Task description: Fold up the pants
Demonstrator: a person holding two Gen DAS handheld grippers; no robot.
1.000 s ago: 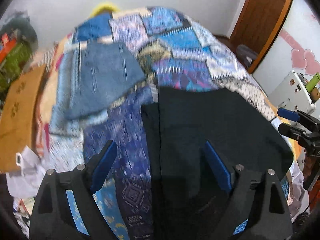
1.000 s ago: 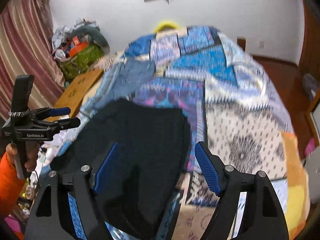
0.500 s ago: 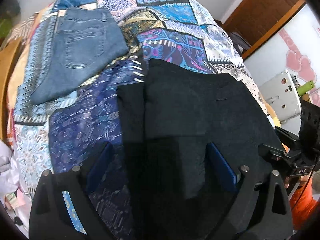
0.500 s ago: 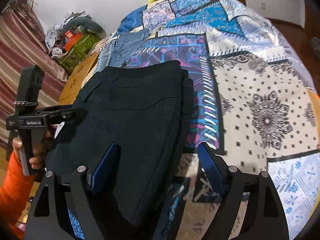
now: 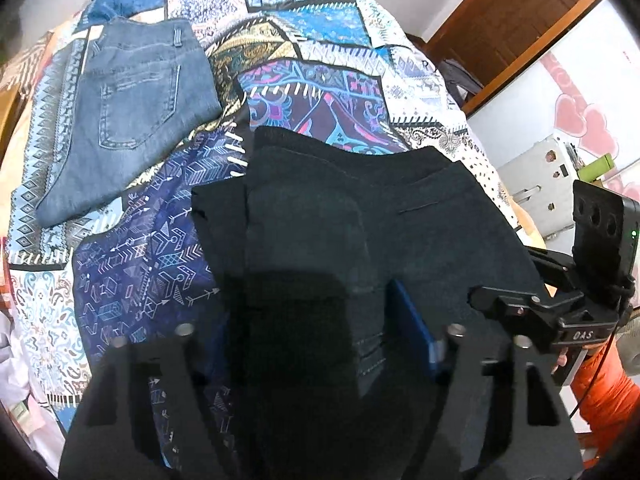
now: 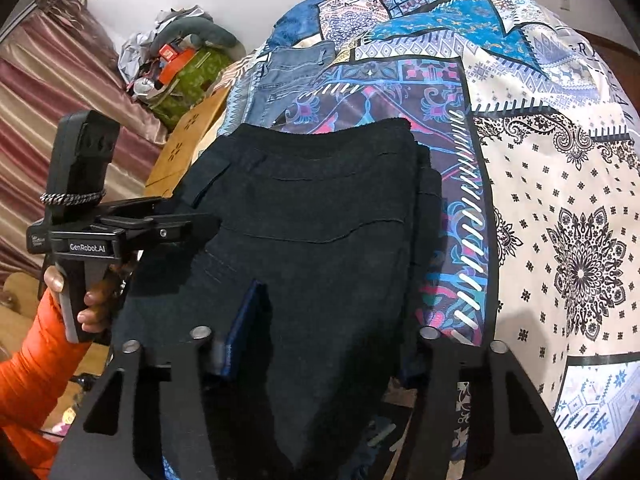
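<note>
Over the black pants (image 5: 328,216), both grippers tilt downward, jaws closing.

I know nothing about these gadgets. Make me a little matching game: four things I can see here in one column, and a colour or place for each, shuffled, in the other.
Things:
1. jeans
2. black pants
3. sleeve
4. door

Descriptions:
A. orange
B. brown wood, beyond the bed's far corner
C. blue, folded, far side of the bed
D. near edge of the bed, between both tools

Pairs: 1-C, 2-D, 3-A, 4-B
</note>
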